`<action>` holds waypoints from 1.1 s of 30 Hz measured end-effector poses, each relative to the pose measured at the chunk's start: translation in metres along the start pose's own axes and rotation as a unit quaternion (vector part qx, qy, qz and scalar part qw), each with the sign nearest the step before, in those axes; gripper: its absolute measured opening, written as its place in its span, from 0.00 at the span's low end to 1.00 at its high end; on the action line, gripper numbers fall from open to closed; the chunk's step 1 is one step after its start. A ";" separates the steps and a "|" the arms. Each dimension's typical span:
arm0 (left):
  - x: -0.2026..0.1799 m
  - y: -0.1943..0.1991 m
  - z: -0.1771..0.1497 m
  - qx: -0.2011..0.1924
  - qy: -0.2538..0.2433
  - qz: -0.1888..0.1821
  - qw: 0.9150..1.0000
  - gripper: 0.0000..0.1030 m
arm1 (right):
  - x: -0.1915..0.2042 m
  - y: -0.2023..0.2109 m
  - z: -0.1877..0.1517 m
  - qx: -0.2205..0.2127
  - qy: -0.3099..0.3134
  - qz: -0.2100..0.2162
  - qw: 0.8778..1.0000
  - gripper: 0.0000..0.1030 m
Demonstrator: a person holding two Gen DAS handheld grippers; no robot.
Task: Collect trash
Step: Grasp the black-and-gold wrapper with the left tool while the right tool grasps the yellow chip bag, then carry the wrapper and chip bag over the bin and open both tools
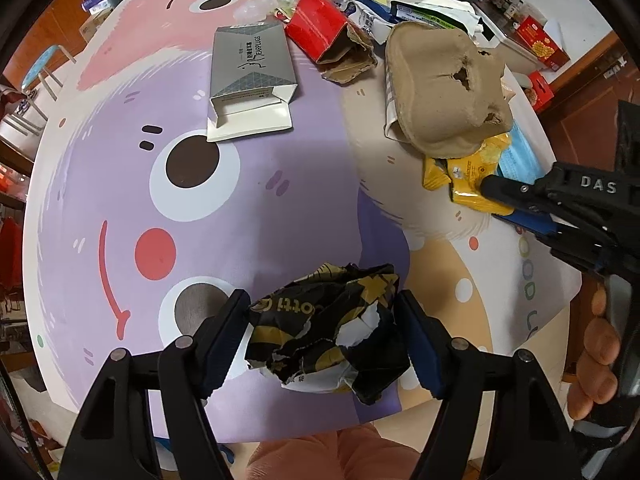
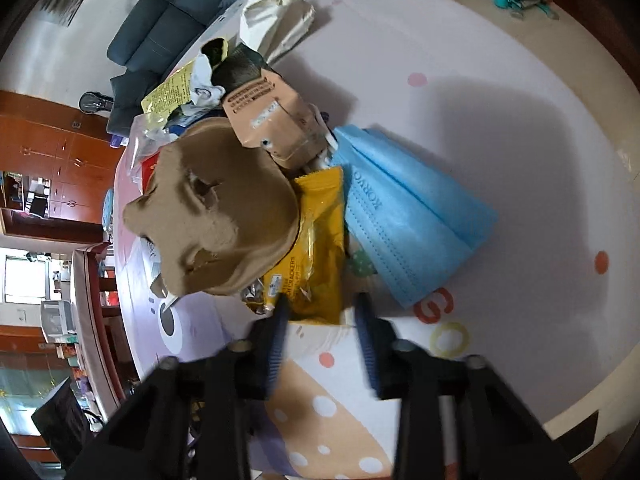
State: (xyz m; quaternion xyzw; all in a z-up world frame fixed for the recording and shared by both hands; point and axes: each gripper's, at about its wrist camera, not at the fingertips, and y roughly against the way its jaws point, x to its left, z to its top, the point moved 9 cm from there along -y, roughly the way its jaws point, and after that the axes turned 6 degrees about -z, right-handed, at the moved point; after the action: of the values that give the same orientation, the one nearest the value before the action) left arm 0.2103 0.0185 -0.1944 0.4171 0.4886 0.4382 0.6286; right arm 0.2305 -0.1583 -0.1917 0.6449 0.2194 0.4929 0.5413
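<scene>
Gripper on the left (image 1: 324, 340) is clenched around a crumpled black wrapper (image 1: 326, 330) above the worktop (image 1: 280, 160); the right gripper (image 2: 322, 320), jaws parted, is aligned on a yellow cracker packet (image 2: 320, 236) under a cardboard tray (image 2: 224, 212). Closing there seems required next.

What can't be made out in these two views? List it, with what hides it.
- Yellow snack bag: upper end under the brown pulp tray, right wrist view.
- Blue face mask: mostly behind the right gripper, left wrist view.
- Crumpled black wrapper: underside hidden between the left gripper fingers.
</scene>
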 end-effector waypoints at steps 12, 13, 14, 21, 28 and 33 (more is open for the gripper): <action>0.011 0.037 0.004 -0.039 0.027 -0.011 0.999 0.67 | 0.028 0.045 -0.004 -0.037 0.056 0.028 0.997 0.12; 0.011 0.043 0.006 -0.047 0.031 -0.013 0.998 0.67 | 0.032 0.052 -0.007 -0.037 0.066 0.033 0.997 0.12; 0.011 0.050 0.007 -0.053 0.035 -0.016 0.998 0.67 | 0.037 0.058 -0.012 -0.038 0.079 0.038 0.995 0.12; 0.014 0.091 0.004 -0.085 0.063 -0.030 0.994 0.67 | 0.073 0.087 -0.040 -0.045 0.179 0.049 0.982 0.12; 0.008 0.103 -0.018 -0.095 0.081 -0.021 0.992 0.67 | 0.072 0.096 -0.072 -0.036 0.209 0.050 0.976 0.12; 0.000 0.105 -0.043 -0.100 0.087 -0.013 0.991 0.67 | 0.057 0.099 -0.098 -0.019 0.231 0.044 0.972 0.12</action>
State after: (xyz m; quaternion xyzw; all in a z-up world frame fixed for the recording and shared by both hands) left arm 0.1532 0.0506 -0.1023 0.3061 0.5006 0.5112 0.6280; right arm 0.1441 -0.0957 -0.0858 0.5121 0.3005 0.6559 0.4660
